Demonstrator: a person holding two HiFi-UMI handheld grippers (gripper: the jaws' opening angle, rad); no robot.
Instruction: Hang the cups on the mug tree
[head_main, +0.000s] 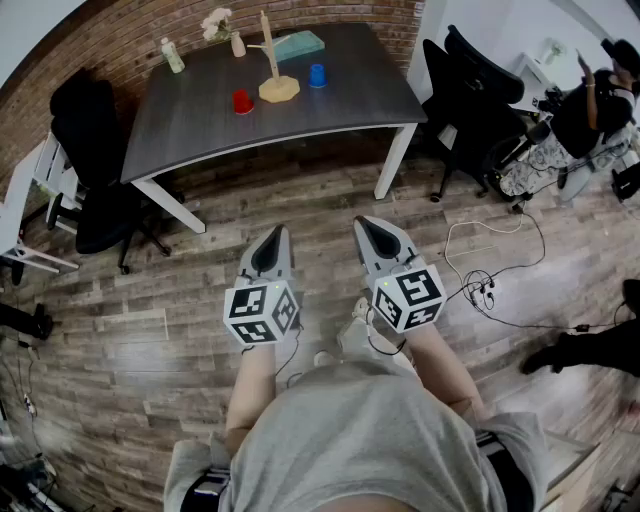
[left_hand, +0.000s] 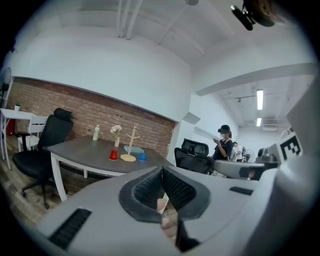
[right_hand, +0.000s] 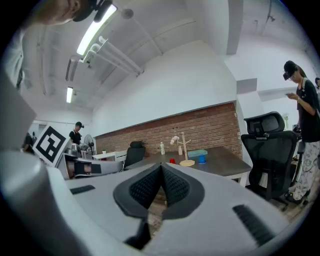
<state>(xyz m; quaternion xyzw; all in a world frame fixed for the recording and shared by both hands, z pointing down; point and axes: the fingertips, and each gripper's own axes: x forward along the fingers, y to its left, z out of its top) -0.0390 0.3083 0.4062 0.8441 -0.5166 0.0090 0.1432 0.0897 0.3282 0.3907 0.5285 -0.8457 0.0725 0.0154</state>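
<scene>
- Both grippers are held low in front of the person in the grey shirt (head_main: 370, 440), side by side over the wood-plank floor (head_main: 150, 330), noses aimed at the table.
- The left gripper (head_main: 276, 236) is clenched tight: its own view shows the two black ribbed pads pressed flat together with nothing between them.
- Same story for the right gripper (head_main: 366, 224): jaws squeezed closed, pads meeting along one line, nothing in the grip.
- Each one carries its cube of square markers at the rear, close to the person's forearms.
- Up ahead stands the dark grey table with white legs (head_main: 340, 115), well apart from both grippers.
- On it, the pale wooden mug tree (head_main: 271, 55) stands upright on its flat base.
- The small red cup (head_main: 242, 101) sits on the tabletop just left of that base; the small blue cup (head_main: 317, 75) sits just right of it. Both are down on the table surface.
- Behind the tree lie a flat teal box (head_main: 300, 45), a small vase of pale flowers (head_main: 236, 43) and a pale green bottle (head_main: 172, 55), along the brick-wall side.
- A black office chair (head_main: 92, 170) stands at the table's left end, another (head_main: 478, 90) at its right.
- Loose cables (head_main: 485, 285) trail over the floor at right.
</scene>
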